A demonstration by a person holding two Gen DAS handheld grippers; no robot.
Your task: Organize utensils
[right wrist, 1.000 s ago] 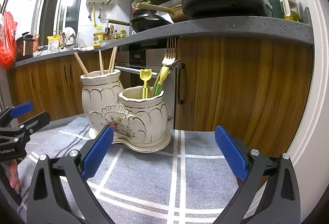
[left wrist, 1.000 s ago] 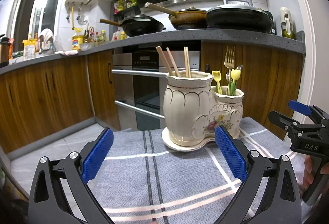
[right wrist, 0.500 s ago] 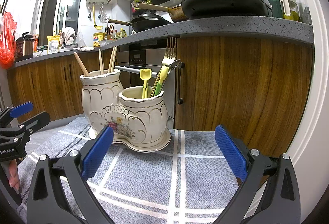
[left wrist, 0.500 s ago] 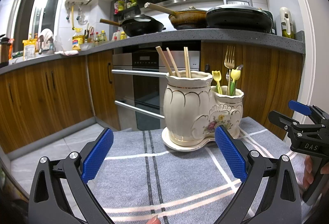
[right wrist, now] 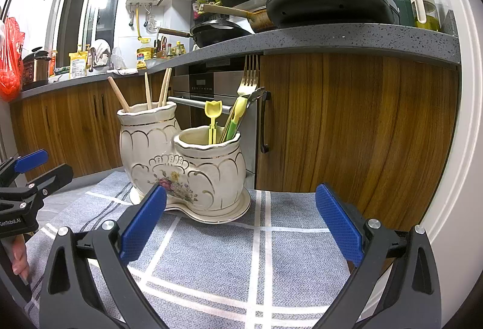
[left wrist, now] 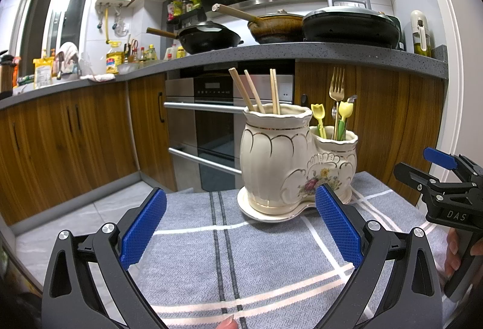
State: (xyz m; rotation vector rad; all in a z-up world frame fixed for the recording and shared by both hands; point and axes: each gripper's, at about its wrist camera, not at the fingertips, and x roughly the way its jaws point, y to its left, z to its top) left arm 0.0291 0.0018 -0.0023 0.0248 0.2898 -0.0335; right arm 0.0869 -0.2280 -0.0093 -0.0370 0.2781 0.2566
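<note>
L tongs (left wrist: 240,231) wide, empty | R tongs (right wrist: 240,231) wide, empty | chopsticks (left wrist: 253,92) + fork (left wrist: 336,87) in ceramic holder (left wrist: 289,160) on cloth (left wrist: 241,253)

Utensil (left wrist: 337,105) lower ends hidden inside holder (left wrist: 297,166).

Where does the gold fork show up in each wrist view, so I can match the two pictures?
Left wrist: gold fork stands right of centre, in the shorter right-hand pot.
Right wrist: the fork stands at centre, upper half, in the nearer, shorter pot.
Shared landmark: the cream double-pot holder on the grey checked cloth.
</note>
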